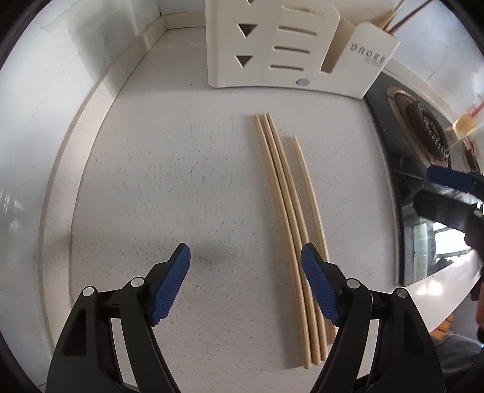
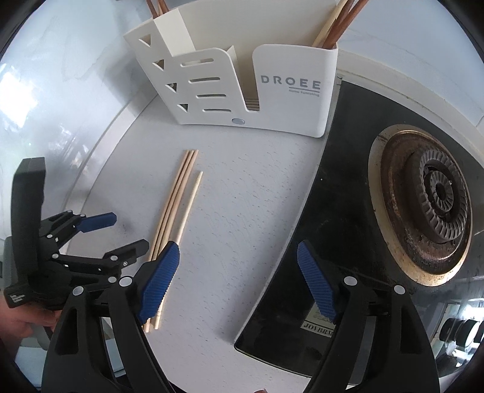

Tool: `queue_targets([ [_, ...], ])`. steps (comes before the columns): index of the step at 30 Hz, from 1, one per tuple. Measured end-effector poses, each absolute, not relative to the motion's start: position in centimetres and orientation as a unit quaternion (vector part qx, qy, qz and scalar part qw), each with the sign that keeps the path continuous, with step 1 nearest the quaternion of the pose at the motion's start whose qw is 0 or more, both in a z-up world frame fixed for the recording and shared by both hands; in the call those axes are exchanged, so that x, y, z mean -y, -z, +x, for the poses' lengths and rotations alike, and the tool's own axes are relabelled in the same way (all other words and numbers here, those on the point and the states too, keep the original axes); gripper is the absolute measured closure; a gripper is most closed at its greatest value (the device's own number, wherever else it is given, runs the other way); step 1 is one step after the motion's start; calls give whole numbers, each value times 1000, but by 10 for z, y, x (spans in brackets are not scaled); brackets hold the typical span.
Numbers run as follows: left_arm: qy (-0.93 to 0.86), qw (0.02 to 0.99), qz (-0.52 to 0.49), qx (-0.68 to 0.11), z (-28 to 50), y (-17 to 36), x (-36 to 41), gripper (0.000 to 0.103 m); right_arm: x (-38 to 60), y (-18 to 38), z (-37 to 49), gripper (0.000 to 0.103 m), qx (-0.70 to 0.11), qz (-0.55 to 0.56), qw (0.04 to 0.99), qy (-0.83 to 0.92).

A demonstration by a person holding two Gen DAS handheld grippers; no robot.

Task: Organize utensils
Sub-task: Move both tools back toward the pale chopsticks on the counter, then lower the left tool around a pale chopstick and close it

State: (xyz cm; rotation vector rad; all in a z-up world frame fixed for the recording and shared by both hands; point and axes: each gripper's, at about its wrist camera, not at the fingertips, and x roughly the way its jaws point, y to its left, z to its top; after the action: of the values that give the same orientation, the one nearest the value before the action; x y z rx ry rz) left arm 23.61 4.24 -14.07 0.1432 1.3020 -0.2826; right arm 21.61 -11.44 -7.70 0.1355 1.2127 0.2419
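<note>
Several pale wooden chopsticks (image 1: 284,196) lie side by side on the white counter (image 1: 181,181), pointing at a cream utensil holder (image 1: 272,54) marked DROEE. My left gripper (image 1: 245,251) hangs open just above the counter; its right finger (image 1: 320,287) is over the chopsticks and nothing is between the pads. The right wrist view shows the same chopsticks (image 2: 178,199), the holder (image 2: 242,90) with brown and pale sticks (image 2: 335,24) in its right slot, and the left gripper (image 2: 127,232). My right gripper (image 2: 238,248) is opening with nothing in it, and its left finger (image 2: 160,284) overlaps the chopsticks' near ends.
A black glass hob with a rusty gas burner (image 2: 435,196) borders the counter on the right. A white wall and ledge (image 1: 60,151) curve along the left. A hand (image 2: 18,323) holds the left gripper's handle at lower left.
</note>
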Motion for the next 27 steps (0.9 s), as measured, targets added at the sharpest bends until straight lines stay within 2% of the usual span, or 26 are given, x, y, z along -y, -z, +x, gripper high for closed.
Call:
queue_targets([
  [8,128,773,93,-614,231,153,-37,22,116,80,217,23,-574,61,808,-117],
  [19,113,760,110,-631,236,156,-31,26,112,86,217,23,-585,53,800,-123],
  [20,112,758,110,-633,238,156,-29,29,112,87,217,23,-588,52,798,-123],
  [24,112,756,111,-636,241,151,-29,55,108,91,218,23,-597,46,791,-123],
  [27,113,754,113,-637,240,151,-30,68,102,90,220,23,-597,30,792,-124],
])
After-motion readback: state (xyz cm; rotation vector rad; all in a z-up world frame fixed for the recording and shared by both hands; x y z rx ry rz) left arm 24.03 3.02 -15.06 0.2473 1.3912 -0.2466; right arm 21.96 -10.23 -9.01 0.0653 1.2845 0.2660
